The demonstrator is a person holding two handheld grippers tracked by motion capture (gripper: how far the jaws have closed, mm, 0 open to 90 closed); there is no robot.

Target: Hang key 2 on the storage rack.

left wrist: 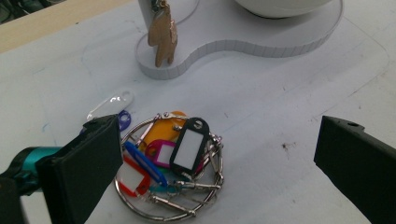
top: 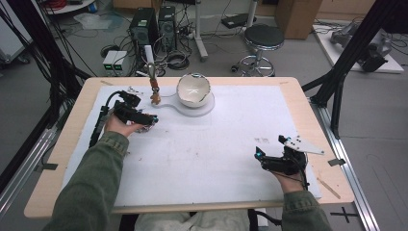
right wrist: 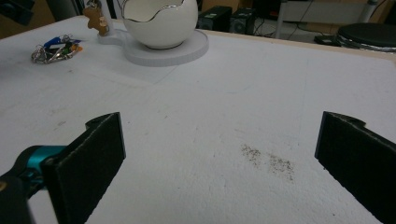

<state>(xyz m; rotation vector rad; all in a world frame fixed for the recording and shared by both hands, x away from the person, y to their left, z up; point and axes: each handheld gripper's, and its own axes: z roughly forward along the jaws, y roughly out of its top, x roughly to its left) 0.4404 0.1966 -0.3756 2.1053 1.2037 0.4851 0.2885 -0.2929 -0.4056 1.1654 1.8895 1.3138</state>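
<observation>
A bunch of coloured key tags on metal rings point(left wrist: 170, 170) lies on the white mat, also seen as the key tag bunch point(right wrist: 53, 49) at far left in the right gripper view and the key tag bunch point(top: 144, 126) in the high view. My left gripper point(left wrist: 212, 168) hovers open just over it, jaws wide apart, nothing held. A white egg-shaped bowl point(top: 193, 90) sits on a white base plate point(left wrist: 243, 37). A brown wooden figure point(left wrist: 162, 37) hangs from a post on that base. My right gripper point(right wrist: 219, 163) is open over bare mat at the front right point(top: 264, 156).
The white mat point(top: 207, 144) covers the wooden table point(top: 62, 144). A black stool point(top: 263, 38) and computer cases point(top: 144, 29) stand on the floor beyond the far edge. Black frame struts point(top: 346, 62) rise at both sides.
</observation>
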